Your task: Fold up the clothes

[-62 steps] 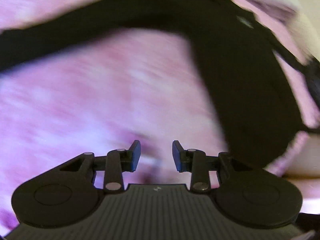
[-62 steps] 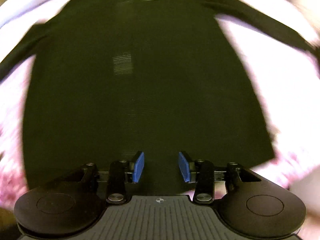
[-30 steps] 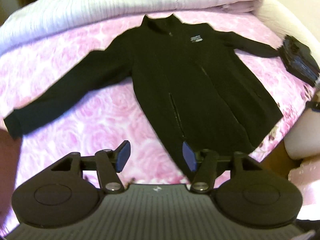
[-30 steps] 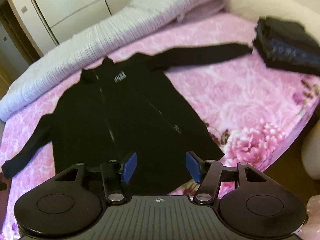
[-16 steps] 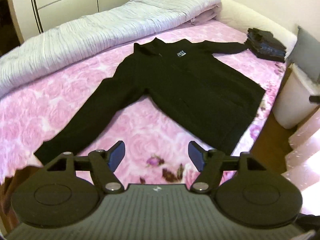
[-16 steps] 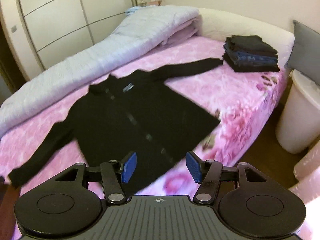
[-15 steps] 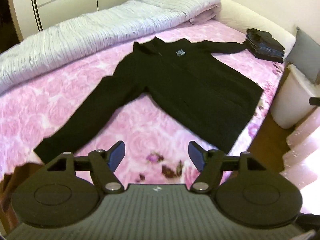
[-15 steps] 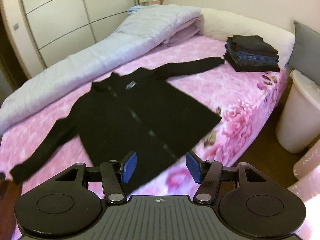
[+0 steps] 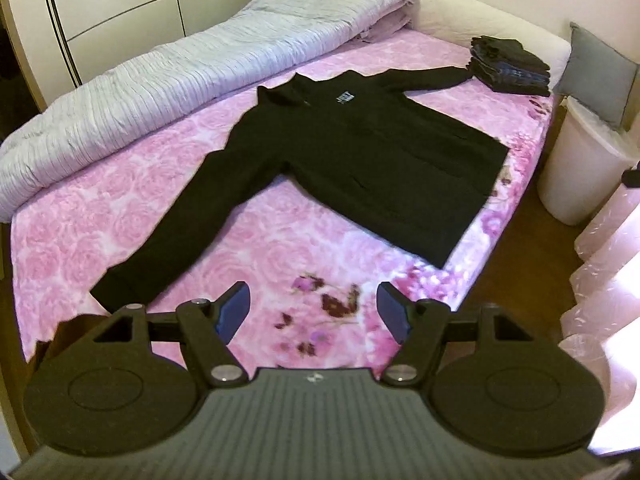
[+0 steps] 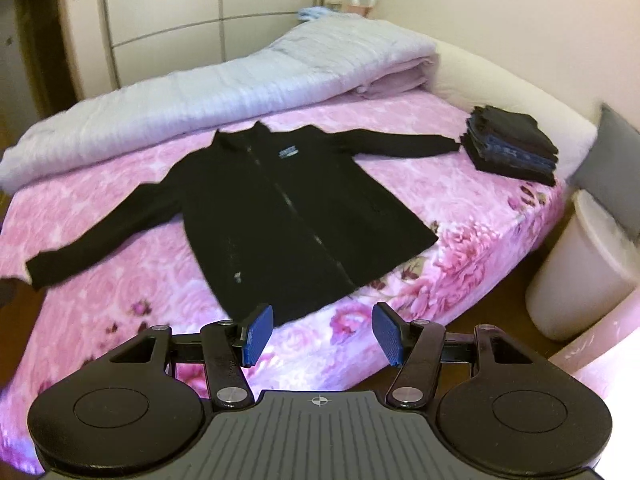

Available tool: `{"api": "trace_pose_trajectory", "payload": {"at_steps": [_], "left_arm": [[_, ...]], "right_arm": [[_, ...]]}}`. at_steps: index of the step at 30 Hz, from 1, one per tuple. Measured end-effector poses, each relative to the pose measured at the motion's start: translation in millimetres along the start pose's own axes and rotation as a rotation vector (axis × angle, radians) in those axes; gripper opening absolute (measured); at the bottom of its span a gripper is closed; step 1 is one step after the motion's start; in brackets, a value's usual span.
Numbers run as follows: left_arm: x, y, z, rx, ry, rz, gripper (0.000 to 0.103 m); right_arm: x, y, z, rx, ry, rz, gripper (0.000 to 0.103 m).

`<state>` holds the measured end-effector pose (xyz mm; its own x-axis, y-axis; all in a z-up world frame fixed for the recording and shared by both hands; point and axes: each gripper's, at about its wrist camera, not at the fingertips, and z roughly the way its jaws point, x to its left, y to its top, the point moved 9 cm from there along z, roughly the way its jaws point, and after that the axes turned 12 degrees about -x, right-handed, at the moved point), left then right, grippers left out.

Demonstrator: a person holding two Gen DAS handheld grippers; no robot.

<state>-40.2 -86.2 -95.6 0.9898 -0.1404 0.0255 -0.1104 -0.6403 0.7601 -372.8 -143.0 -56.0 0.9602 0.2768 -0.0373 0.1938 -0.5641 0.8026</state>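
A black zip jacket [image 9: 360, 152] [image 10: 296, 208] lies flat and front up on the pink flowered bed sheet [image 9: 256, 248] [image 10: 460, 196], both sleeves spread wide. One cuff reaches toward the bed's near left corner, the other toward a pile of folded clothes. My left gripper [image 9: 314, 310] hangs open above the bed's near edge, well short of the jacket, nothing between its blue pads. My right gripper [image 10: 322, 334] is open too and empty, held back from the bed over the jacket's hem corner.
A stack of folded dark clothes [image 9: 510, 66] [image 10: 510, 144] sits at the bed's far right corner. A rolled pale quilt [image 9: 180, 68] [image 10: 224, 80] runs along the far side. A white bin [image 9: 580, 164] [image 10: 580, 268] stands on the wooden floor right of the bed. Wardrobe doors [image 10: 180, 12] fill the back wall.
Both grippers have pulled back and up from the jacket, so the whole bed now shows. The left jaws stand wider than a second ago. The jacket lies still.
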Motion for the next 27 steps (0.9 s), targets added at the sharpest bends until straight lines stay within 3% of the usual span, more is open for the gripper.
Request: {"api": "trace_pose_trajectory", "payload": {"at_steps": [6, 13, 19, 27], "left_arm": [[-41.7, -1.3, -12.6, -0.022, -0.037, 0.0, 0.066], [-75.3, -14.8, -15.4, 0.008, -0.062, 0.039, 0.066], [-86.6, -14.2, -15.9, 0.004, -0.076, 0.062, 0.066], [-85.0, -13.4, -15.5, 0.007, -0.071, 0.07, 0.066]], "right_arm": [[-9.8, -16.6, -20.2, 0.013, 0.014, -0.019, 0.059], [-28.6, -45.0, -39.2, 0.076, -0.016, 0.009, 0.059], [-38.3, -64.4, -45.6, 0.128, -0.03, 0.044, 0.059], [-33.2, -65.8, -47.4, 0.132, -0.027, 0.065, 0.059]]}}
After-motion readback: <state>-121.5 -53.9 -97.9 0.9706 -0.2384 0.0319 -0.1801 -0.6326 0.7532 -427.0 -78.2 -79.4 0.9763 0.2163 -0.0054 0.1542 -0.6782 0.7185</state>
